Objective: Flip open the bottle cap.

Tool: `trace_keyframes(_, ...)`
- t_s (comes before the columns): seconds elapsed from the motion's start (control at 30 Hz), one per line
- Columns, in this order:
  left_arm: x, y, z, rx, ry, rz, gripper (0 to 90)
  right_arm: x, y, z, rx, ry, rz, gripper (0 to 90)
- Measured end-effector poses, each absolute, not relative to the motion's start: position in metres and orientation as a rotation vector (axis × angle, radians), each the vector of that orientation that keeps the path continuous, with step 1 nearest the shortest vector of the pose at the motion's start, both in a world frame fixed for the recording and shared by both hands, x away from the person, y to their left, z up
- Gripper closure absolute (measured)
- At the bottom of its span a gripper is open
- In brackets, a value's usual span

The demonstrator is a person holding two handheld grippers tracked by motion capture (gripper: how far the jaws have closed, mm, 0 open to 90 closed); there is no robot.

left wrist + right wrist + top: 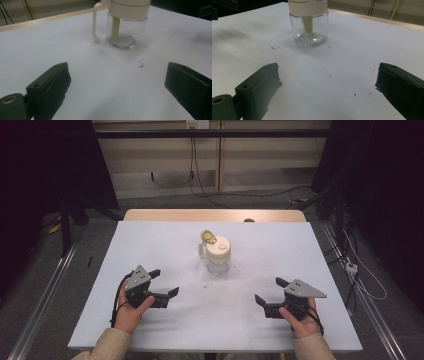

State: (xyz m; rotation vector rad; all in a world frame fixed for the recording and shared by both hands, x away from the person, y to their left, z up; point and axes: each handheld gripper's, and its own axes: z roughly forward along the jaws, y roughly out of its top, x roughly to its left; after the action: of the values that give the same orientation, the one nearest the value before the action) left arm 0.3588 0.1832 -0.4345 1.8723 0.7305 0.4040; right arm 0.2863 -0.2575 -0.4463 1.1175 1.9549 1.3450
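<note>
A small clear glass jar [218,265] with a cream plastic lid [218,249] stands upright near the middle of the white table [150,235], a little closer to the far edge than to the near one. Its flip cap [208,237] is open and tilts toward the far edge, a thin cream handle [95,22] hangs at its side, and a cream tube [115,28] goes down inside the glass, which looks empty.

Some dark crumbs [141,65] lie on the table just in front of the jar.

The left gripper [164,283] rests near the near left corner and the right gripper [268,291] near the near right corner, both well apart from the jar. Each has its jaws spread wide with nothing between them, and each points inward at the jar, probably so either hand can reach it equally.
</note>
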Motion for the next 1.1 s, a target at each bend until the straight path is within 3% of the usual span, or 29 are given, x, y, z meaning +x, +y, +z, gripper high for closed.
trace_keyframes(1.1,0.344,0.225,-0.436,1.862,0.763,0.432,6.0,0.271,-0.277,-0.451,1.139,1.923,1.318,5.0)
